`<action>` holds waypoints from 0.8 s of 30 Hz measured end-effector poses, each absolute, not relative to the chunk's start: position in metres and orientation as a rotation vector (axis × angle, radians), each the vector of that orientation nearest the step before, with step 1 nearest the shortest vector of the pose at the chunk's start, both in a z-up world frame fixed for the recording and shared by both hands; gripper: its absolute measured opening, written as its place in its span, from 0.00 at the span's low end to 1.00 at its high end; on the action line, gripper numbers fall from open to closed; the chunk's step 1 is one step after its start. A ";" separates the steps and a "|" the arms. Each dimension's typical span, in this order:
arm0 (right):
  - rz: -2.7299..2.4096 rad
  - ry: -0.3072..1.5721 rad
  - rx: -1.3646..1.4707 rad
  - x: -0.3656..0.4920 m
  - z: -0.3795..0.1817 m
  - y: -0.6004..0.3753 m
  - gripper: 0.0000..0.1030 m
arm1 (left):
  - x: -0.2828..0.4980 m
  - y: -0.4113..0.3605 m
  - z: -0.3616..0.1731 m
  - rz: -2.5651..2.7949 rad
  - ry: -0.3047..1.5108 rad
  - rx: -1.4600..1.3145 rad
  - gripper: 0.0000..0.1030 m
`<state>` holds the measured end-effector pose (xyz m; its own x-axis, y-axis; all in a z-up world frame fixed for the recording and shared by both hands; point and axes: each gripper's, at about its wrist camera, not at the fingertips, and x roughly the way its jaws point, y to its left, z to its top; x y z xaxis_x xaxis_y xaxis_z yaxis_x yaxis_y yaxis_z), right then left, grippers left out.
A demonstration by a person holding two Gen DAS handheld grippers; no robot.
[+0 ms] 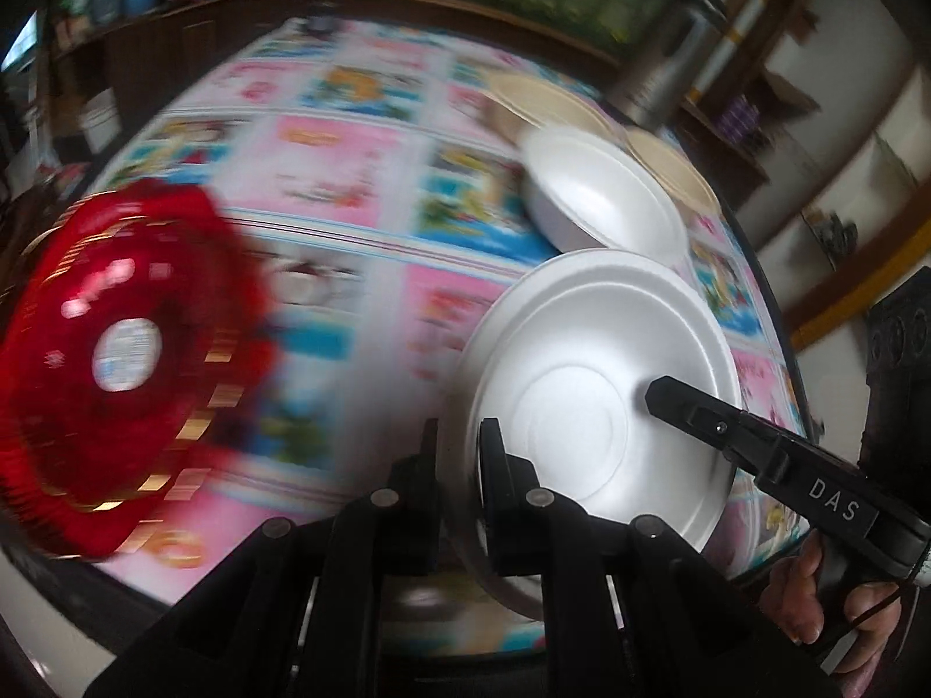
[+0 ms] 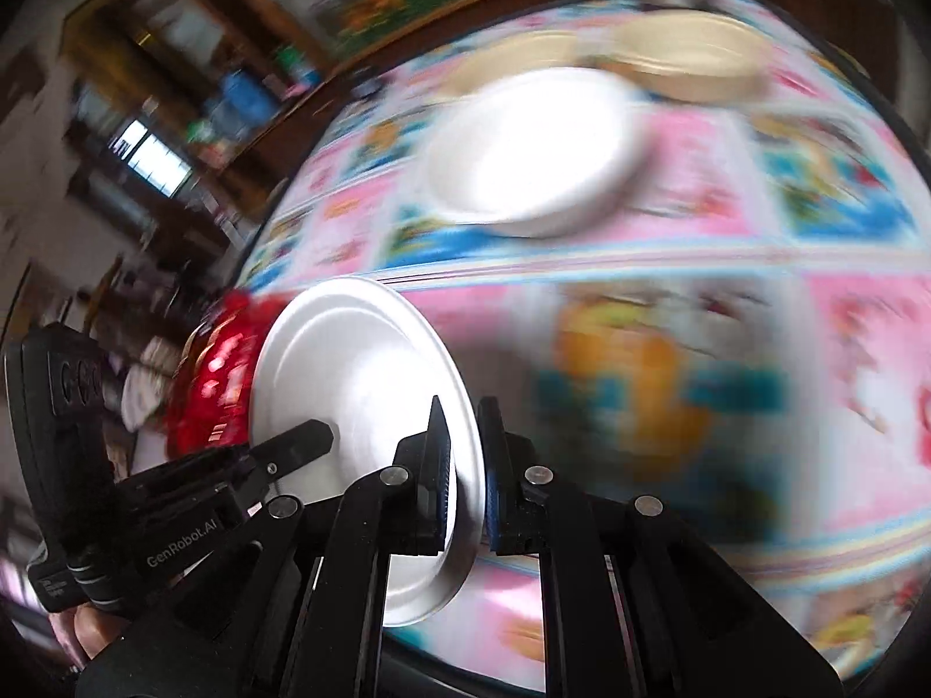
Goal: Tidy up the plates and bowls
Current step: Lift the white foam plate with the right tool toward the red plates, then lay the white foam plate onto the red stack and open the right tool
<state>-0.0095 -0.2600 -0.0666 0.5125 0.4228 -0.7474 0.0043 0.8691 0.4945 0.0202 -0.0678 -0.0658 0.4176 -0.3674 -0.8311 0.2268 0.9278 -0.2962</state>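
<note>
A: Two grippers, one white plate [image 1: 593, 384], held tilted on edge over the table [image 1: 372, 186] and its cartoon-print cloth.

B: What lies around it, largest first?

A: The table fills both views. At its left sits a red tray [image 1: 110, 360], blurred. Toward the far side a white bowl [image 1: 605, 198] rests just beyond the plate, and past it two tan bowls [image 1: 669, 168] sit close together.

B: And the grip?

A: The left gripper [image 1: 459, 453] pinches the plate's near rim, fingers closed on it, one each side. The right gripper [image 2: 465, 453] does the same on its own stretch of rim, jaws shut across the thin edge. Each tool's fingertip shows against the plate's face in the other's camera.

B: So which way does the plate lie?

A: It stands almost edge-on between the right fingers, its face turned toward the left tool and the red tray. Neither hand is nearer; both hold it. The white bowl lies straight ahead, apart from the plate's far rim.

B: Next move?

A: Likely one gripper must release before the plate can be laid flat. The foam rim looks easy to crush.
</note>
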 end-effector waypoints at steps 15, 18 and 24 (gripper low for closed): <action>0.443 0.995 0.244 0.058 -0.065 -0.068 0.09 | 0.044 0.087 -0.074 -0.048 1.024 -0.279 0.12; 0.438 1.012 0.224 0.063 -0.072 -0.056 0.10 | 0.051 0.095 -0.085 -0.031 1.044 -0.279 0.12; 0.412 1.006 0.149 0.072 -0.083 -0.033 0.11 | 0.060 0.103 -0.095 0.007 1.057 -0.264 0.15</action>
<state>0.0724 -0.0326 -0.0826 0.4659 0.4019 -0.7883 -0.2667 0.9132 0.3080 0.0601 0.1032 -0.0946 0.4946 -0.1206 -0.8607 -0.1316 0.9685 -0.2114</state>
